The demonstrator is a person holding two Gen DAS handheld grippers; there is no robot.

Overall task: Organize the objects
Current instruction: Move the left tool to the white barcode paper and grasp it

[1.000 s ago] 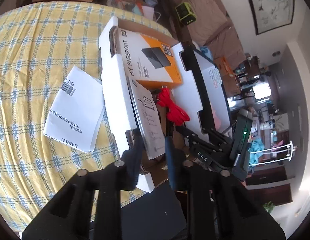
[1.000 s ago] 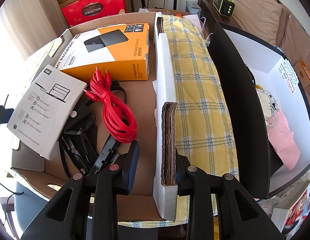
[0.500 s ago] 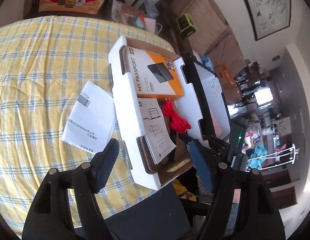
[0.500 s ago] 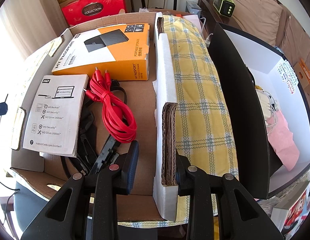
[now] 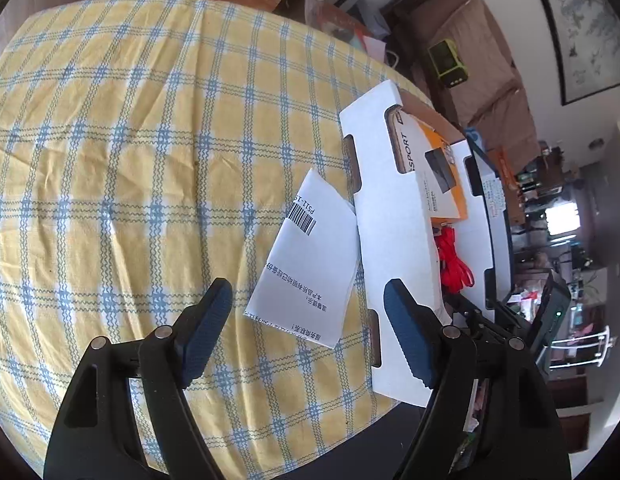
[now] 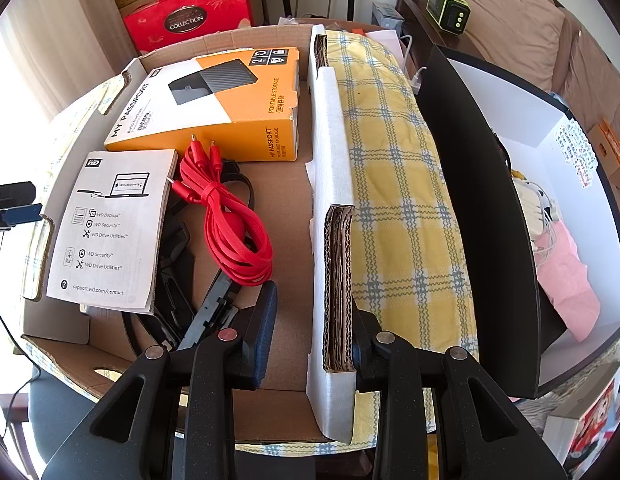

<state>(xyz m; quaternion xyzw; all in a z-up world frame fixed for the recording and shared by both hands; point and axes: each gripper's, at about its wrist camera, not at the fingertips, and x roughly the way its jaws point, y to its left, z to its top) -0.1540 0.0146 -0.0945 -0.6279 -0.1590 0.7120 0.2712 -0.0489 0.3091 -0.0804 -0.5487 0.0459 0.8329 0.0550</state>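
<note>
My left gripper [image 5: 306, 334] hangs open over the yellow checked tablecloth, its fingers either side of the near end of a white paper slip [image 5: 310, 256] with a barcode. The slip lies flat against the outside of the cardboard box [image 5: 390, 220]. My right gripper [image 6: 314, 336] is shut on the box's thick right wall [image 6: 330, 140]. Inside the box lie an orange "My Passport" carton [image 6: 214, 100], a white WD booklet [image 6: 110, 232], a coiled red cable [image 6: 230, 232] and black straps [image 6: 178, 280].
A black-sided open box [image 6: 490, 200] holding pink cloth and white chargers stands to the right of the cardboard box. A red gift box [image 6: 190, 20] and a green device [image 6: 448, 10] sit behind the table. The tablecloth [image 5: 130, 160] stretches left; the table's edge is near me.
The left gripper let go of the WD booklet, which dropped flat into the box. It then opened wide and swung left, out of the box and over the paper slip. The right gripper stayed put.
</note>
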